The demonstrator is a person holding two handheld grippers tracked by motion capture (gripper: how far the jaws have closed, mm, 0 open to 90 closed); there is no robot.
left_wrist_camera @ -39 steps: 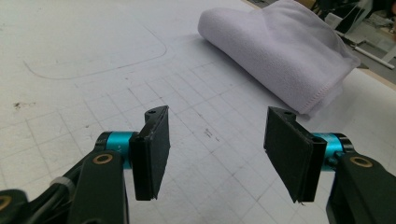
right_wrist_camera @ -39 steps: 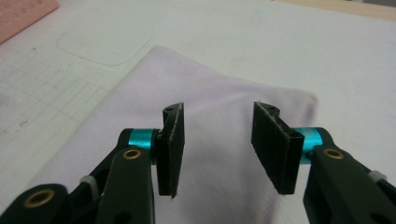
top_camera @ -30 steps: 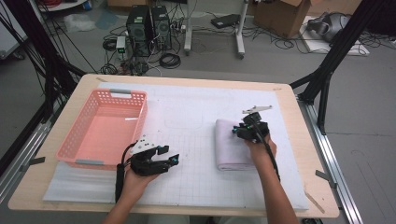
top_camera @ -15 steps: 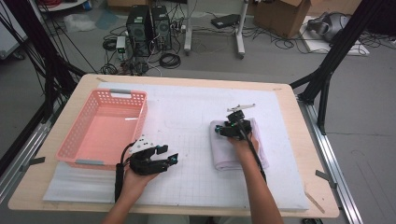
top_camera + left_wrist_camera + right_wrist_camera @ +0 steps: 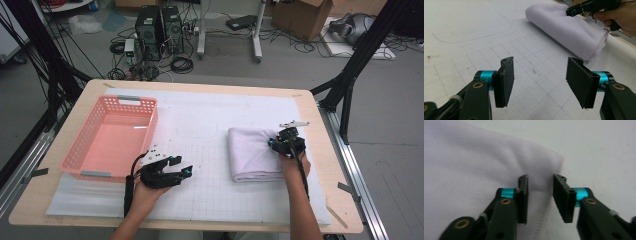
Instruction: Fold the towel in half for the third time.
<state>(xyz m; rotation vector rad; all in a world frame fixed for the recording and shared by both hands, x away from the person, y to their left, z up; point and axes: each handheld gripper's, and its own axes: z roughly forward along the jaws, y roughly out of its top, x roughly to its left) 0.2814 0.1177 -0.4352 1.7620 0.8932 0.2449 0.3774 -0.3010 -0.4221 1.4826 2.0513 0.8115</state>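
— Basket (image 5: 112,137) first: what sits in it?
— Pink plastic, slotted walls, on the left part of the table (image 5: 200,95); its floor shows bare pink, with a glint of light on it.
— And the towel (image 5: 252,155)?
— White, folded into a thick pad, lying on the gridded mat (image 5: 200,190) right of centre, well apart from the basket. Its long axis runs away from the person, and the rounded fold faces the near edge.
— Right gripper (image 5: 539,195)?
— Over the towel's right edge, jaws narrow and just closing further, a stitched hem (image 5: 546,202) between them; whether the pads press on it I cannot tell.
— Left gripper (image 5: 540,82)?
— Low over the mat near the basket's near right corner, jaws wide, holding nothing, pointing toward the towel.
— Any writing?
— None that can be read.
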